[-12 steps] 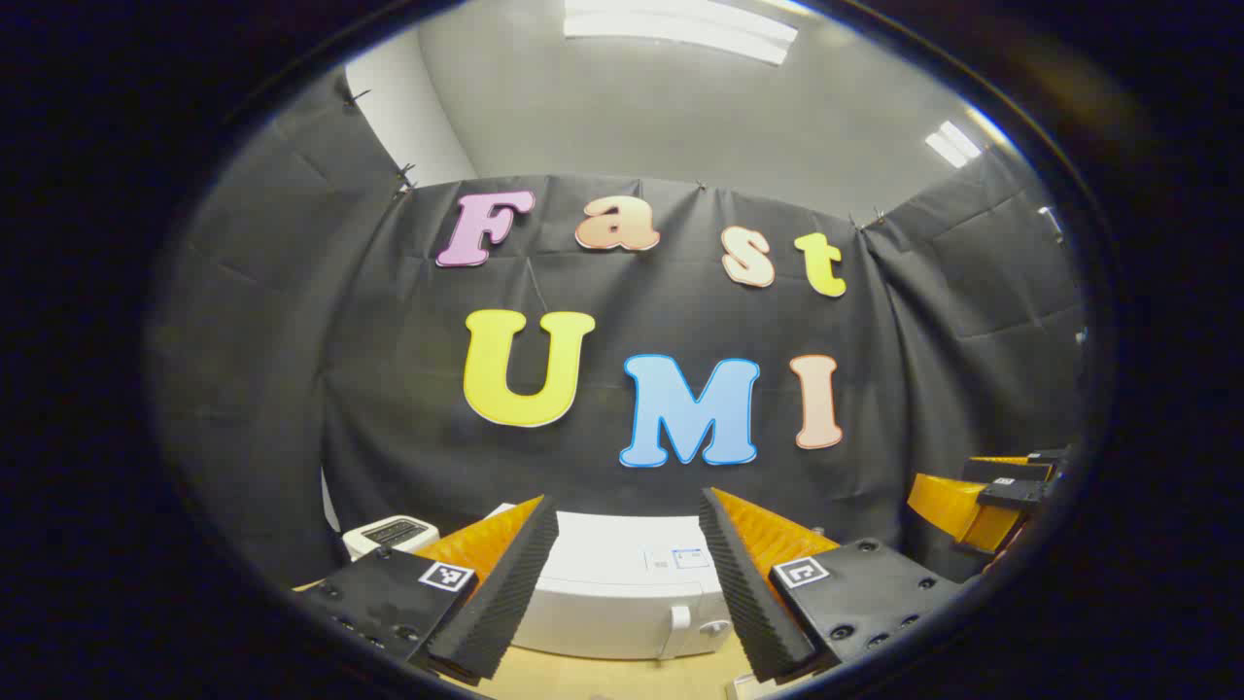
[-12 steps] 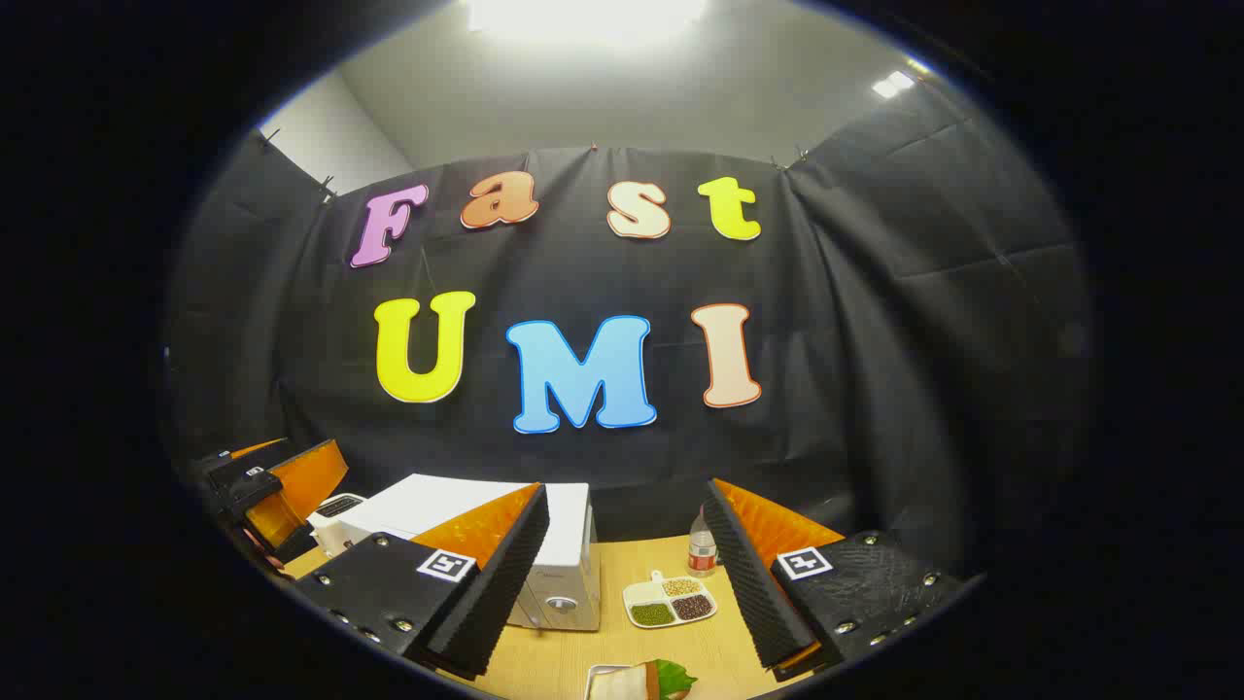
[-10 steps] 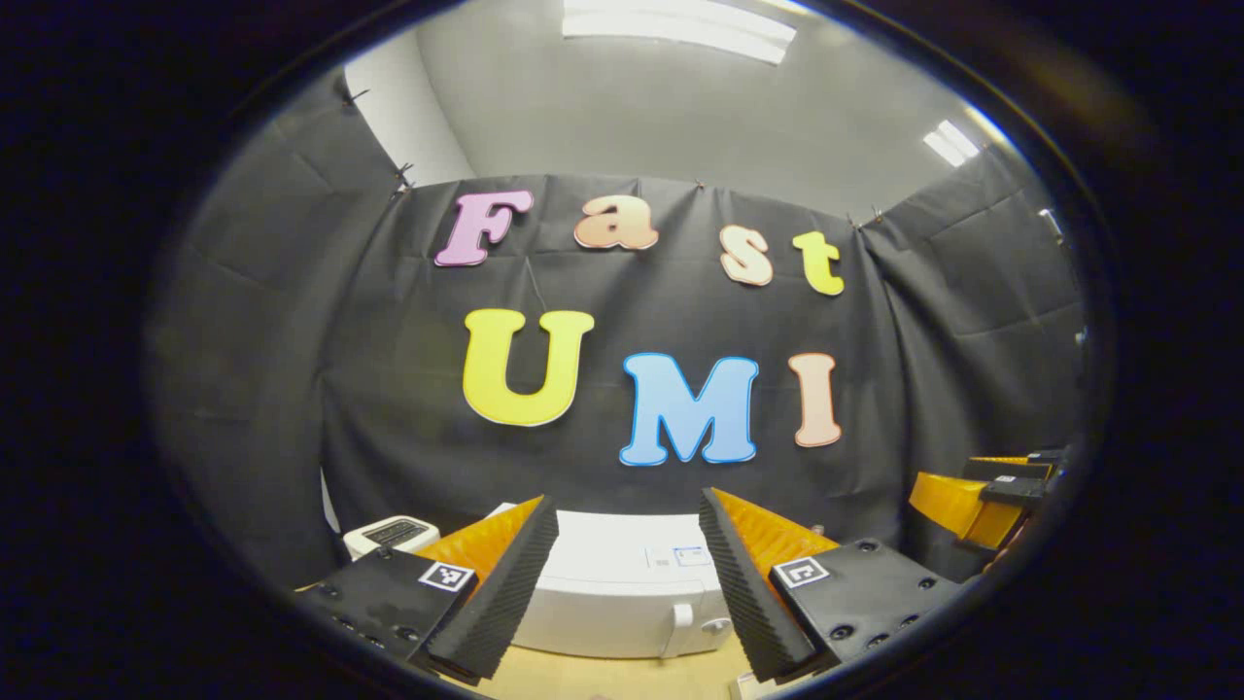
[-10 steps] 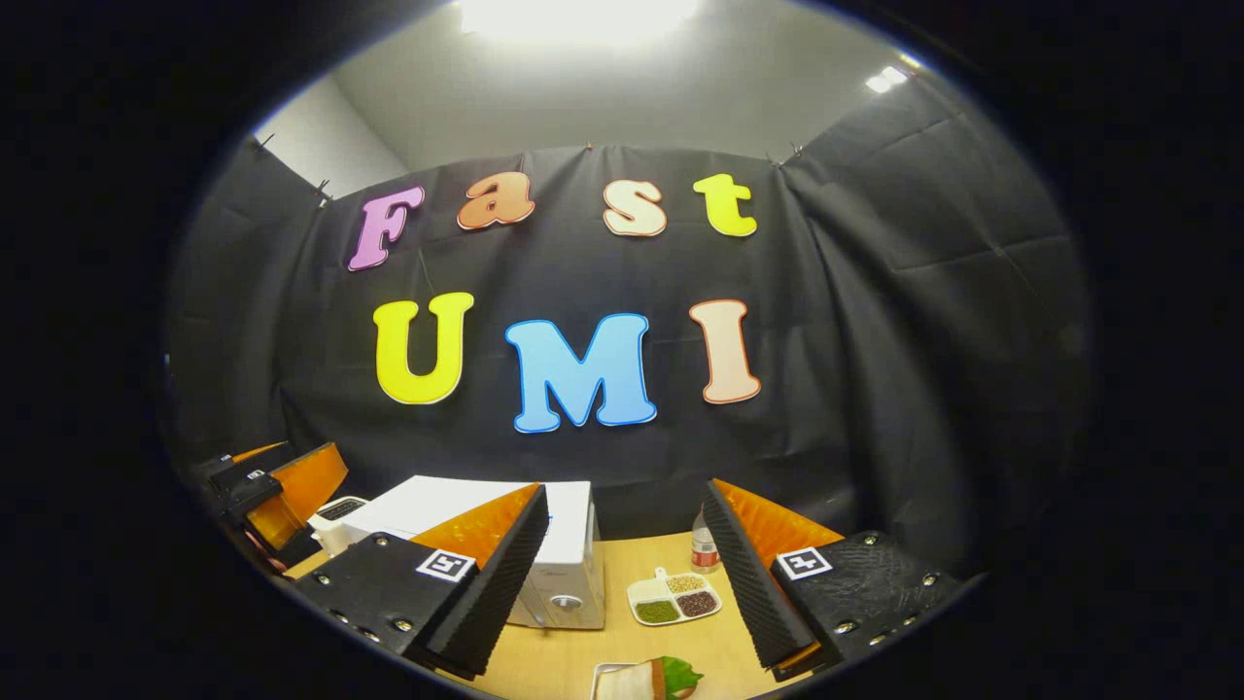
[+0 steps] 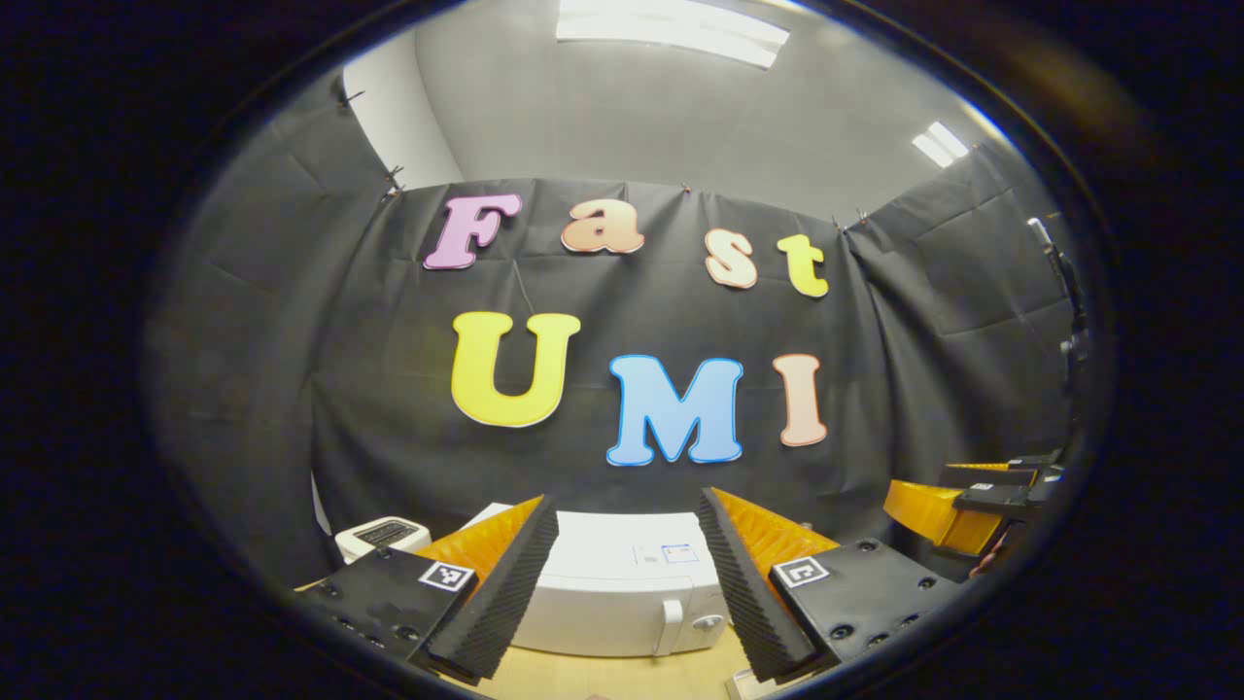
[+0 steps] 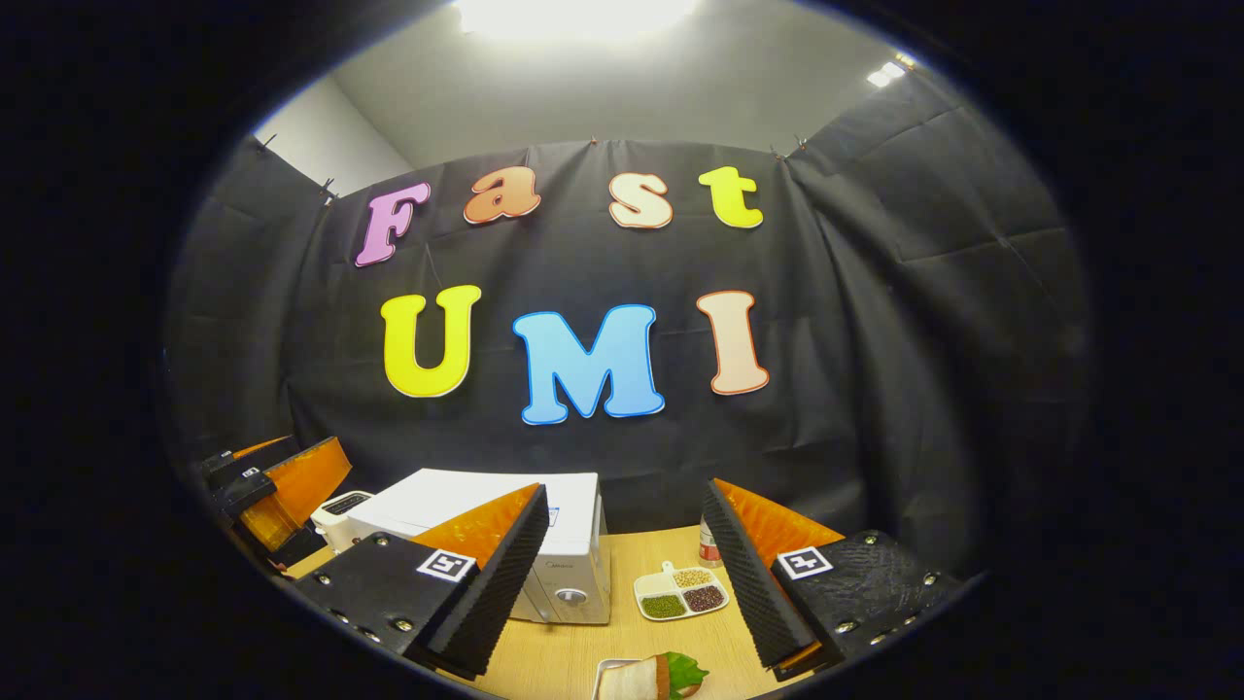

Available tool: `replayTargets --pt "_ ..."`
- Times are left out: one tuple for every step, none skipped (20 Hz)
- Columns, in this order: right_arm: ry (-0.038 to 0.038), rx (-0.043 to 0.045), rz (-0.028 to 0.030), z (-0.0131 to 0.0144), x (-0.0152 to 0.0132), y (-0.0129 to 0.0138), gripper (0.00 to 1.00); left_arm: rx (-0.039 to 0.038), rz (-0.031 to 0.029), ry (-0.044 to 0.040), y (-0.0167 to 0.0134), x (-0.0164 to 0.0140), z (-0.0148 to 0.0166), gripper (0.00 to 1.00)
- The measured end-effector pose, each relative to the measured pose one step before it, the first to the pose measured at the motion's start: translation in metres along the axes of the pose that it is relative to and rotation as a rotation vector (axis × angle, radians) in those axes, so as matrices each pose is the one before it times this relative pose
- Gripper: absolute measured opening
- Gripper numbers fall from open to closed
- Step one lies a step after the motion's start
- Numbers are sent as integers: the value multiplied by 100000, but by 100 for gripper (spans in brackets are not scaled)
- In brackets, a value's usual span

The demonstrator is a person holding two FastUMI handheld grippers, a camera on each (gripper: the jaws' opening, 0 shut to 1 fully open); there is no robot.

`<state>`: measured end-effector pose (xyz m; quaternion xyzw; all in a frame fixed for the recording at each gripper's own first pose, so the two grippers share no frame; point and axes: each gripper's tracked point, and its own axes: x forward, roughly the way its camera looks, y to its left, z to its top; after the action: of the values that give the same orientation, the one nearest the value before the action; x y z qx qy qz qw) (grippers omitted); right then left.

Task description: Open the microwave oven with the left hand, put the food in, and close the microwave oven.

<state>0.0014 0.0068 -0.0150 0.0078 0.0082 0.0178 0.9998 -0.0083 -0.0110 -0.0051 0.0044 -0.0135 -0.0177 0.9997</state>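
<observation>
standing on the wooden table, the white microwave oven has its door closed, its handle and a knob on the right of its front in the left gripper view. left gripper hovers in front of and above the oven, jaws spread wide with nothing between them, touching nothing. right gripper likewise hangs in the air with jaws released and empty. food, a sandwich with a green leaf on a small tray, lies on the table below the right gripper, near the front, apart from the oven. a divided dish of beans sits just right of the oven, a small bottle behind it. a small white appliance stands left of the oven. each gripper appears at the edge of the other's view, well apart.
</observation>
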Motion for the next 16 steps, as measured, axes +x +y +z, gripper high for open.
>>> replayTargets --pt "657 395 22 -264 235 -63 97 449 547 -179 -90 310 -59 96" --pt "448 334 136 -135 264 -91 97 600 700 723 -109 404 -582 96" --pt "-358 77 390 133 217 27 97 70 -575 1040 -382 357 -458 96" --pt "-412 285 675 262 189 -35 97 -1036 -2059 1435 -807 393 -754 97" --pt "-657 888 902 138 140 -36 97 -2205 -3628 2321 -895 324 -981 97" --pt "-902 695 455 272 114 -100 97 -2385 -2137 1505 -389 190 -833 96" --pt "-725 151 248 126 169 -165 97 -931 517 1542 228 486 -949 94" --pt "-420 -581 -6 129 52 -164 97 92 1169 2376 495 430 -1371 95" --pt "-197 -814 -114 37 42 -170 97 -4 254 2989 84 621 -1497 96" --pt "-70 -549 -339 50 79 -319 97 105 -359 3280 -258 890 -1775 97" --pt "134 -146 8 -133 99 -202 97 292 -1053 3268 -239 773 -1792 96" --pt "496 -139 -346 -120 -21 -261 97 768 -970 3904 -316 833 -1917 95" --pt "663 -92 -422 -191 -139 -344 97 901 -1873 3525 -432 759 -1923 95" --pt "427 711 -29 -45 -84 -245 97 -242 -1383 3330 -414 944 -1889 94" --pt "-290 1569 482 87 -46 -124 97 -443 -282 3697 -119 871 -1680 94" --pt "-191 1043 -340 111 14 -308 97 -34 -203 3254 -26 960 -1741 94"
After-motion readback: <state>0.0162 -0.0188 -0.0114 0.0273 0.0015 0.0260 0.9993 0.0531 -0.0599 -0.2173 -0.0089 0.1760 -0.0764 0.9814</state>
